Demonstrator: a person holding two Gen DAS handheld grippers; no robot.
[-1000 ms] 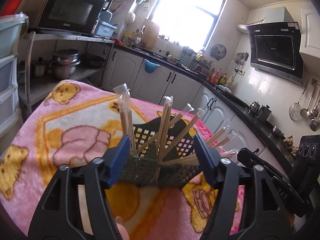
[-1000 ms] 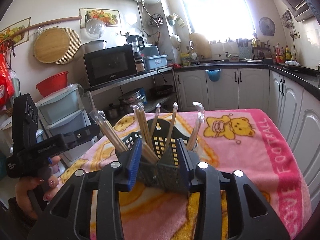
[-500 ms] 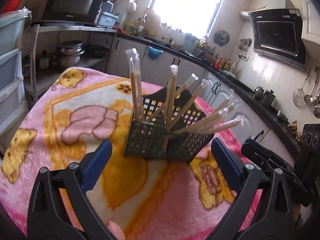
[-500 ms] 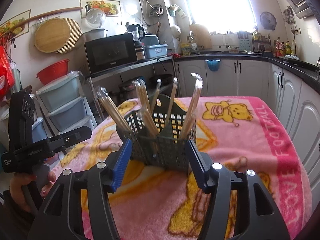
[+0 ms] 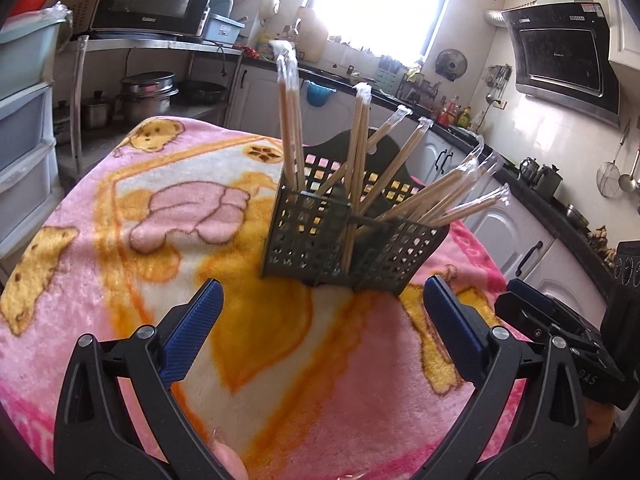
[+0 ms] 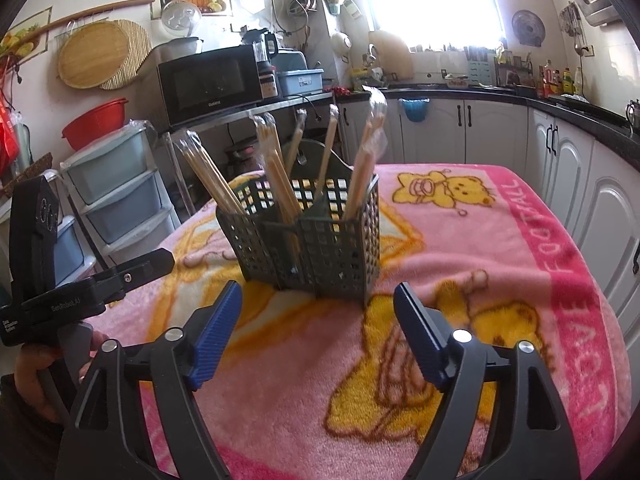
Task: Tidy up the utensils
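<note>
A dark green perforated utensil basket (image 5: 320, 240) stands upright on the pink bear-print blanket (image 5: 160, 216). It holds several pairs of plastic-wrapped wooden chopsticks (image 5: 290, 120), some upright, some leaning right. The same basket (image 6: 320, 240) and chopsticks (image 6: 276, 168) show in the right wrist view. My left gripper (image 5: 320, 320) is open and empty, a short way in front of the basket. My right gripper (image 6: 318, 320) is open and empty, just in front of the basket. Each gripper shows at the other view's edge.
The blanket (image 6: 480, 280) covers a table. A metal shelf with a microwave (image 6: 208, 84) and pots stands behind it. Plastic drawers (image 6: 116, 200) are on the left. White cabinets (image 6: 560, 160) and a dark counter run along the far and right walls.
Both grippers let go of the basket, opened wide and drew back from it. The basket stays standing on the blanket with the chopsticks inside.
</note>
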